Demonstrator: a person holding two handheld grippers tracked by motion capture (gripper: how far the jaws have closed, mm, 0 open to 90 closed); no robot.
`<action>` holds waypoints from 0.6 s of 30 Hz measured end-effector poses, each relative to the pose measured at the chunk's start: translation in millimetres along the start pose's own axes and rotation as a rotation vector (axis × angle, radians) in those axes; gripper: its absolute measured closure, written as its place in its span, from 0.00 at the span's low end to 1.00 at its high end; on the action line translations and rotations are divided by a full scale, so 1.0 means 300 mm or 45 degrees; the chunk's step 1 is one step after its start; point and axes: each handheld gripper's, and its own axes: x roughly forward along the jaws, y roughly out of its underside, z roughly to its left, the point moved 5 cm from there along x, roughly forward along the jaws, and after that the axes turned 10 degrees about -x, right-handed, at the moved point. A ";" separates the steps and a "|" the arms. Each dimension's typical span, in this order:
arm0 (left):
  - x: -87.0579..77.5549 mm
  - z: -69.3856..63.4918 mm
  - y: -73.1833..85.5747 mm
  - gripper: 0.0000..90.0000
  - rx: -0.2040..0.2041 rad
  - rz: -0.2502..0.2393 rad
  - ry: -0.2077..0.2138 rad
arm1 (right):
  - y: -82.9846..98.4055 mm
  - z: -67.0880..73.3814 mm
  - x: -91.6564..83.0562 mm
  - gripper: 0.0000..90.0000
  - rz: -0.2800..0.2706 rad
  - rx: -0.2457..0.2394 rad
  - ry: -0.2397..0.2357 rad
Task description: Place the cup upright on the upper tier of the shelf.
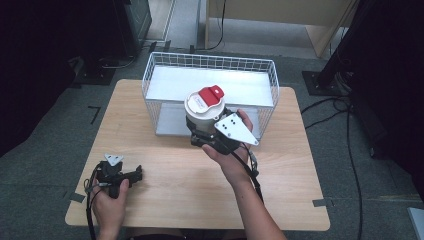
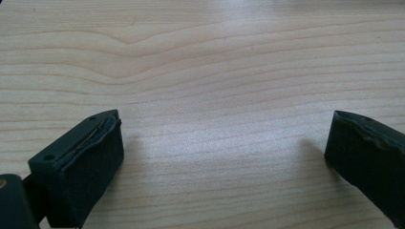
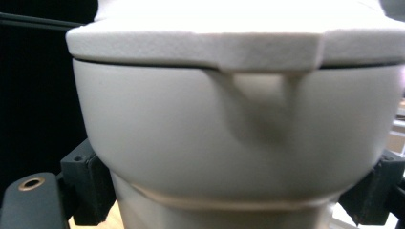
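Observation:
A white cup-like container (image 1: 203, 112) with a white lid and a red flip tab (image 1: 210, 95) is held up in the air in front of the wire basket (image 1: 165, 65). My right gripper (image 1: 206, 134) is shut on its lower body, one jaw on each side. In the right gripper view the container (image 3: 239, 124) looms close, its lid rim across the top, with the fingers (image 3: 88, 188) pressed against its narrower base. My left gripper (image 1: 131, 175) rests low on the wooden table (image 1: 165, 190) at the front left, open with nothing between its fingers (image 2: 83, 164).
The white wire basket has a pale flat bottom (image 1: 210, 82) and stands at the back centre of the table. Grey carpet surrounds the table, with cables (image 1: 345, 115) on the floor at the right and dark equipment (image 1: 135, 20) at the back left.

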 end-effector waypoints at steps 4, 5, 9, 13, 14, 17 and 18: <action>0.000 0.000 0.000 0.00 -0.002 0.000 0.000 | -0.024 -0.030 0.015 0.13 -0.013 -0.014 0.037; 0.000 0.000 0.000 0.00 0.000 0.000 0.000 | -0.030 -0.037 0.018 0.13 -0.015 -0.016 0.046; 0.000 0.000 0.000 0.00 -0.001 0.000 0.000 | -0.050 -0.065 0.031 0.13 -0.026 -0.023 0.078; 0.000 0.000 0.000 0.00 -0.001 0.000 0.000 | -0.062 -0.096 0.050 0.13 -0.031 -0.037 0.111; 0.000 0.000 0.000 0.00 -0.002 0.000 0.000 | -0.064 -0.103 0.056 0.13 -0.028 -0.032 0.119; 0.000 0.000 0.000 0.00 -0.002 0.000 0.000 | -0.067 -0.130 0.075 0.13 -0.020 -0.034 0.148; 0.000 0.000 0.000 0.00 -0.002 0.000 0.000 | -0.068 -0.140 0.082 0.13 -0.021 -0.035 0.155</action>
